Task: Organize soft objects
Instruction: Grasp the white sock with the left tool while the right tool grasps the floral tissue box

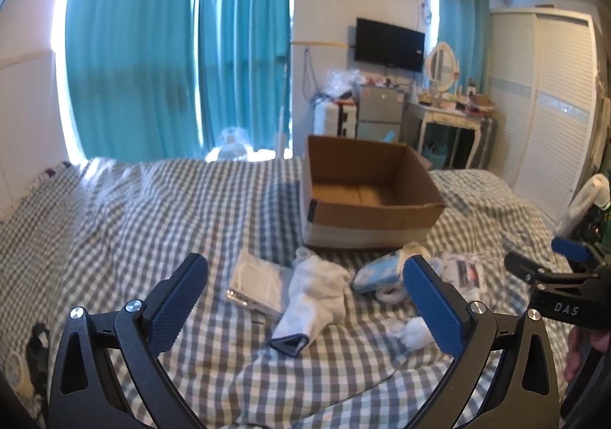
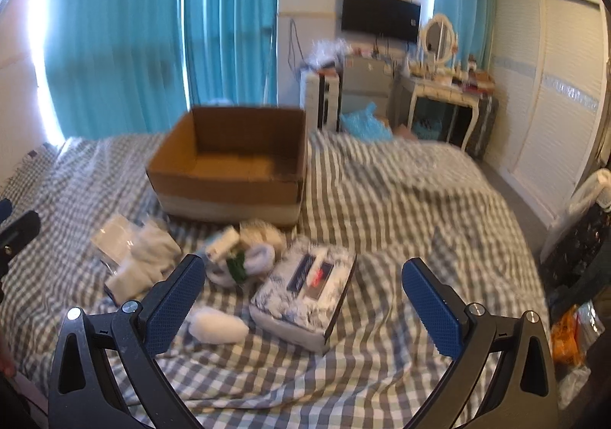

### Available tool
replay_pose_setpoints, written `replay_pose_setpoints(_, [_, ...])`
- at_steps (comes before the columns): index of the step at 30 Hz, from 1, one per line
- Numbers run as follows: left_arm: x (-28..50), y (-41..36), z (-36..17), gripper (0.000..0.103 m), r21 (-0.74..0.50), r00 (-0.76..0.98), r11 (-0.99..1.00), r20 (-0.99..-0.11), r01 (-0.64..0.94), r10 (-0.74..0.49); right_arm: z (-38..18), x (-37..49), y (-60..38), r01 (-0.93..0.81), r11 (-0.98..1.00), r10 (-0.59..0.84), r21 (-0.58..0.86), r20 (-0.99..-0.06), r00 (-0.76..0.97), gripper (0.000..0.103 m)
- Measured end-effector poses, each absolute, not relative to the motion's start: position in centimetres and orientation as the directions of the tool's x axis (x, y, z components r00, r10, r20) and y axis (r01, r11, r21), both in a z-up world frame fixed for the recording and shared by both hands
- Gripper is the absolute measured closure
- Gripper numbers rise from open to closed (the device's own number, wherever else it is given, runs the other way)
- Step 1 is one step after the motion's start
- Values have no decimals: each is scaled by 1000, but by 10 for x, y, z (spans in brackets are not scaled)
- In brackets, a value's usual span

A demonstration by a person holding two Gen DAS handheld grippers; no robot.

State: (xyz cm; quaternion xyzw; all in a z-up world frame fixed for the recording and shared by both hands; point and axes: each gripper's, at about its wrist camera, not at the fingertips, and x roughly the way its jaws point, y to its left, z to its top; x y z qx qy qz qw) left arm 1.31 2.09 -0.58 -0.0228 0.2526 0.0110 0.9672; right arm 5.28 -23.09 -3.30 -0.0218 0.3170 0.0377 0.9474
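Note:
An open, empty cardboard box (image 1: pixel 366 196) stands on the checked bed (image 1: pixel 152 207); it also shows in the right wrist view (image 2: pixel 229 177). In front of it lie a white sock (image 1: pixel 317 299), a clear packet (image 1: pixel 259 280), a blue-and-white pouch (image 1: pixel 376 274), white cotton balls (image 1: pixel 412 329) and a patterned tissue pack (image 2: pixel 305 291). My left gripper (image 1: pixel 305 295) is open above the sock, holding nothing. My right gripper (image 2: pixel 305 299) is open above the tissue pack, holding nothing; it also shows at the right edge of the left wrist view (image 1: pixel 550 257).
Teal curtains (image 1: pixel 172 47) hang behind the bed. A wall TV (image 1: pixel 389 45), small fridge (image 1: pixel 380 112), dressing table (image 1: pixel 450 115) and white wardrobe (image 1: pixel 550 104) stand at the far right. Bags (image 2: pixel 573 333) sit beside the bed's right edge.

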Motion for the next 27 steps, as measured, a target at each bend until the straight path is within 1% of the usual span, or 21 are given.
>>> replay_pose_setpoints(4, [23,22,-20,0,-44,850,999,-527,-33,5,-53,72,-227,-94,996,66,-5,-670,740,0])
replay_pose_setpoints(10, [36,13,-45,1,14,816,1000,-578,-27,31,-88,99,-214,-136,990,59,-42,-750,659,1])
replay_pose_setpoints(12, [41,12,-53,1,23,802,999,-596,-30,38,-98,108,-213,-127,992,64,-23,-768,637,1])
replay_pose_setpoints(15, [49,14,-66,9,4,770,1000,-638,-23,20,-113,121,-214,-104,994,53,-13,-794,605,1])
replay_pose_setpoints(18, [59,17,-80,9,-22,734,999,-679,-26,4,-121,129,-210,-94,995,30,-32,-807,589,1])
replay_pose_setpoints(21, [67,13,-90,9,-12,716,999,-698,-36,18,-131,139,-212,-63,997,-9,-53,-830,558,1])
replay_pose_setpoints(23, [72,9,-95,9,-7,709,999,-705,-32,18,-138,141,-216,-61,998,3,-36,-840,543,1])
replay_pose_setpoints(24, [75,7,-97,10,-23,699,999,-715,-25,1,-140,143,-217,-60,998,7,-30,-842,539,3])
replay_pose_setpoints(25, [78,6,-98,13,-40,693,999,-721,-21,-14,-140,143,-219,-60,998,13,-23,-842,539,10])
replay_pose_setpoints(26, [82,5,-101,15,-58,686,998,-727,-18,-29,-140,145,-219,-59,998,16,-19,-840,542,12])
replay_pose_setpoints(27, [87,5,-102,20,-63,681,998,-731,-17,-34,-139,145,-221,-56,998,21,-11,-837,547,15])
